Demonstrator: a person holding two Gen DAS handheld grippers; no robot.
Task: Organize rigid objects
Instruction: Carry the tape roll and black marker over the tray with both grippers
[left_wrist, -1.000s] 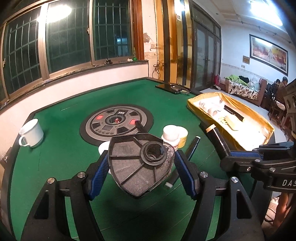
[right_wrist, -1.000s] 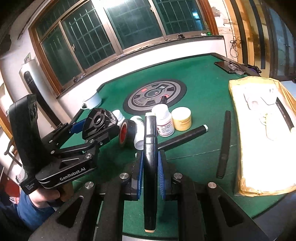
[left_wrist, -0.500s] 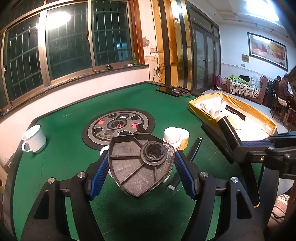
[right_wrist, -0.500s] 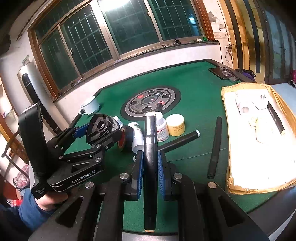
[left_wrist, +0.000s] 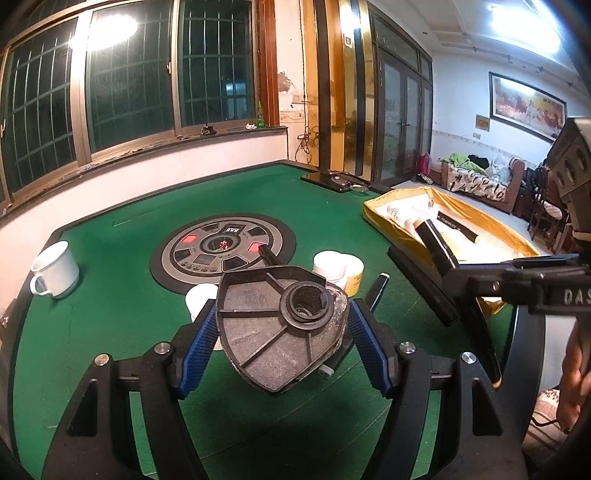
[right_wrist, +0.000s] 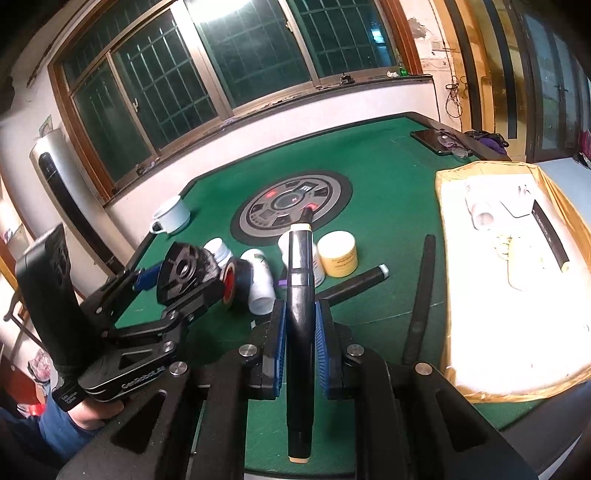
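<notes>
**Spotter:** What have you got in each claw?

**Operator:** My left claw (left_wrist: 282, 328) is clamped on a dusty grey-black plastic plate with a rounded triangular outline, raised ribs and a round hub (left_wrist: 280, 328). Both blue pads (left_wrist: 364, 341) press its edges, and I'm holding it in the air above the green felt desk (left_wrist: 110, 306). My right claw (right_wrist: 300, 341) is closed on a long black rectangular bar with cream end caps (right_wrist: 300, 332), which runs straight forward between the pads, sticking out past them at both ends.

**Spotter:** Where do the two sit relative to each other?

**Operator:** From the right wrist camera, the left claw and its plate are to the left of my bar, apart from it. From the left camera the bar (left_wrist: 443, 258) slants up towards the shallow yellow cardboard tray (right_wrist: 447, 258) at the desk's right edge.

**Spotter:** What's lying on the desk?

**Operator:** In a cluster just ahead: a short yellow jar with a white lid (right_wrist: 338, 254), white plastic bottles (right_wrist: 258, 280) lying beside a black roll with a red core (right_wrist: 232, 284), and a dark tube with a white end (right_wrist: 354, 286). A slim black rod (right_wrist: 421, 291) lies near the tray's left wall. A white enamel mug (right_wrist: 171, 219) stands far left, and the round grey control panel (right_wrist: 291, 206) sits in the middle. The tray already holds a few pale items and a black bar (right_wrist: 548, 236); I can't make out the pale ones.
</notes>
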